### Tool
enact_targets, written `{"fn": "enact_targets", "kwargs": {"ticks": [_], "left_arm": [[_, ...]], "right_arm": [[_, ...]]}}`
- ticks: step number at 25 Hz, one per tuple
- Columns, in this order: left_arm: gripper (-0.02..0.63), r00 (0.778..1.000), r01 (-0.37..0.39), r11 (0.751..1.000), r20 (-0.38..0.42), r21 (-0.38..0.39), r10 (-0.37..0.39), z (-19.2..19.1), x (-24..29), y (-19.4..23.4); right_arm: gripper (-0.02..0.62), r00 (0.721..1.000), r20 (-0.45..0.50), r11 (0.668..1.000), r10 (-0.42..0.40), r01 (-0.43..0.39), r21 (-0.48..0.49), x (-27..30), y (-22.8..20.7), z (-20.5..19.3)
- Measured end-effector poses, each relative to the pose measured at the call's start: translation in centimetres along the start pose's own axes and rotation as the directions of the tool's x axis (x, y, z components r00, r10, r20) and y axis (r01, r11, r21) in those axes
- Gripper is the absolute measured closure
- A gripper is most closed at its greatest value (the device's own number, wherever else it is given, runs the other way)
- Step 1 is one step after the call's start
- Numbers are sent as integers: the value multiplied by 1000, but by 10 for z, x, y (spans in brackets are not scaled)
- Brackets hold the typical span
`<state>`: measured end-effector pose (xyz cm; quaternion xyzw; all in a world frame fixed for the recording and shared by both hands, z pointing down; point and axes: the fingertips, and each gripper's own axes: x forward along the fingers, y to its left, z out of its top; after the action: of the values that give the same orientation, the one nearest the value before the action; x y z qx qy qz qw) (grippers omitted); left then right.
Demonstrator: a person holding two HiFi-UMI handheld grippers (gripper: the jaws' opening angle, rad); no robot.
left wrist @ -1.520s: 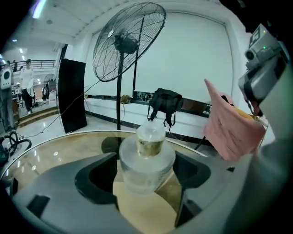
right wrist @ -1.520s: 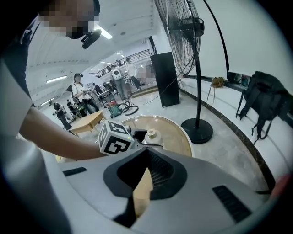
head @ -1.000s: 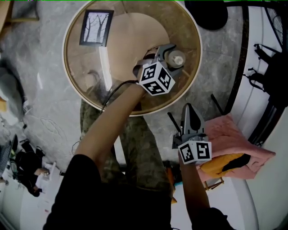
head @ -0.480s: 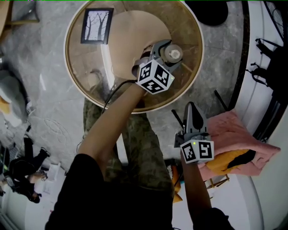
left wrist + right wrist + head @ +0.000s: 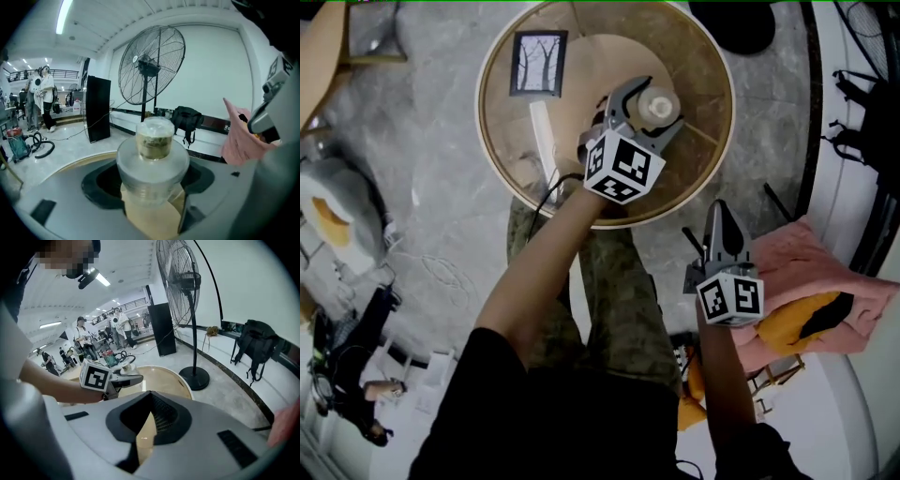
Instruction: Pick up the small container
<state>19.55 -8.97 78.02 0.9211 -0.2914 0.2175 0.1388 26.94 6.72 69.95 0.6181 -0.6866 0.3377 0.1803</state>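
Note:
The small container (image 5: 657,105) is a clear jar with a wide pale lid, over the round glass table (image 5: 502,169). My left gripper (image 5: 653,101) has a jaw on each side of it and is shut on its body. In the left gripper view the container (image 5: 152,157) fills the middle between the grey jaws of the left gripper (image 5: 152,190), with the tan table base below it. My right gripper (image 5: 719,214) hangs off the table's near right edge, shut and holding nothing. In the right gripper view its jaws (image 5: 149,394) meet in a point.
A framed picture of bare trees (image 5: 539,63) lies at the table's far left. A pink cloth (image 5: 811,277) with a yellow item (image 5: 792,323) sits at the right. A tall floor fan (image 5: 150,65) and a black backpack (image 5: 186,119) stand beyond the table. People (image 5: 40,93) stand far off.
The left gripper has moved with the container in it, toward the table's middle. The right gripper has held its pose. The head view has shifted, so the table sits further right.

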Motion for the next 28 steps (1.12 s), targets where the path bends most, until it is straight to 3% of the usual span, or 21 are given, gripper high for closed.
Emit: {"fn": "enact_targets", "kwargs": {"ticks": [6,13,20,28], "left_arm": [[255,999,-5,1000,35,1,5,60,-90,8],[255,1000,6,999,-9,35,-6,116,-214,11],[255,999,-34,998,-18,-45,33,166,-347,17],[255,999,-31,999,23,-30,31,241,-432,36]], "right_arm": [[578,996,90,998,-13,19,-62,-34,53,45],[578,978,183,994,-101,107,-23,-88,110,112],[578,969,227,993,-98,110,-43,-171,182,150],[578,949,298,987,-100,132,-90,-221,227,194]]}}
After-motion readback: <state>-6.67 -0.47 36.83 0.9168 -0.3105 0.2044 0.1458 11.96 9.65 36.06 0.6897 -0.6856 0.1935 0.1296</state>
